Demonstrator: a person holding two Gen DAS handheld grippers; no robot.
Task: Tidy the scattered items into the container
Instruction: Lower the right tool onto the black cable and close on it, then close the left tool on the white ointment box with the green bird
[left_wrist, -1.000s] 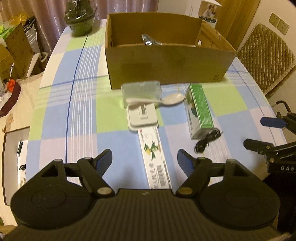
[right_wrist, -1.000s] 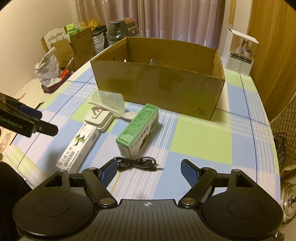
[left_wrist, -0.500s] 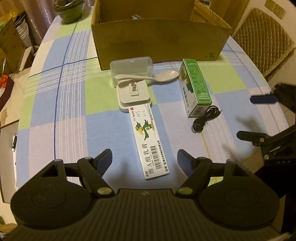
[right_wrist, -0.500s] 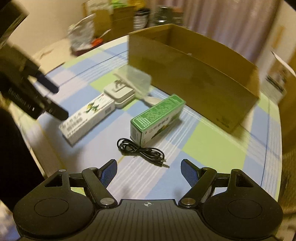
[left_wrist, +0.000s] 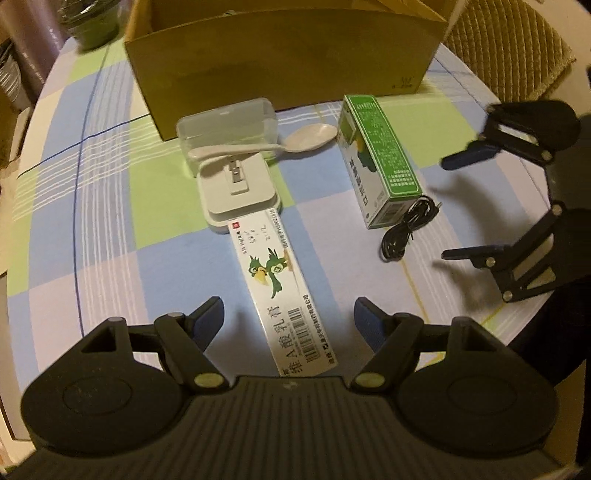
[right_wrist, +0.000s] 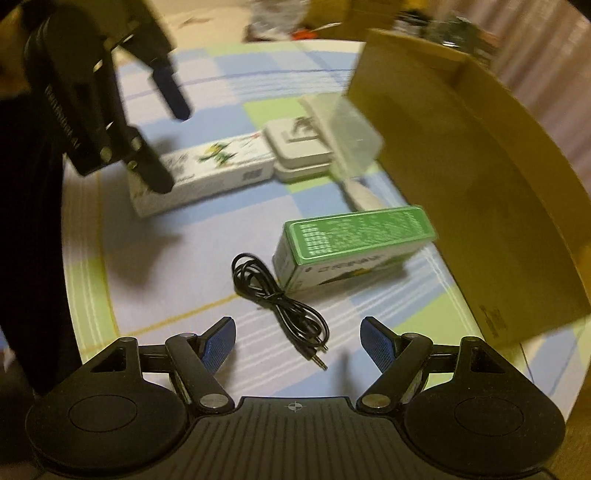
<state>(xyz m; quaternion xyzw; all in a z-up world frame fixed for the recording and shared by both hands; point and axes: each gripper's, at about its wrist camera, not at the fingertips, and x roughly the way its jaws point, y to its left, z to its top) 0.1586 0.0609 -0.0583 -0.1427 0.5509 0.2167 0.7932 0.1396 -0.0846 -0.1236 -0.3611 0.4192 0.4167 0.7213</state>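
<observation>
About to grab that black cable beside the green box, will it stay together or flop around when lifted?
The black cable is thin and loosely coiled with no visible tie, so it will probably sag and unwind. Its plug end trails free and would likely dangle. It looks light.

Count on the checked tablecloth (left_wrist: 110, 206):

- Cardboard box (left_wrist: 280, 55), open-topped: one, far side.
- Long white carton with bird print (left_wrist: 280, 280): one, near centre.
- Green-and-white carton (left_wrist: 380, 162): one, right of centre.
- Black coiled cable (left_wrist: 406, 232): one, just beside the green carton's near end.
- White spoon (left_wrist: 266, 146): one, lying across the clear case.
- Clear plastic case (left_wrist: 225, 125): one, near the box's front wall.
- White square stand (left_wrist: 240, 192): one, touching the white carton's far end.
- Dark pot (left_wrist: 92, 22): one, far left.
- Quilted chair (left_wrist: 517, 55): one, far right.

Loose pieces outside the box: six.
</observation>
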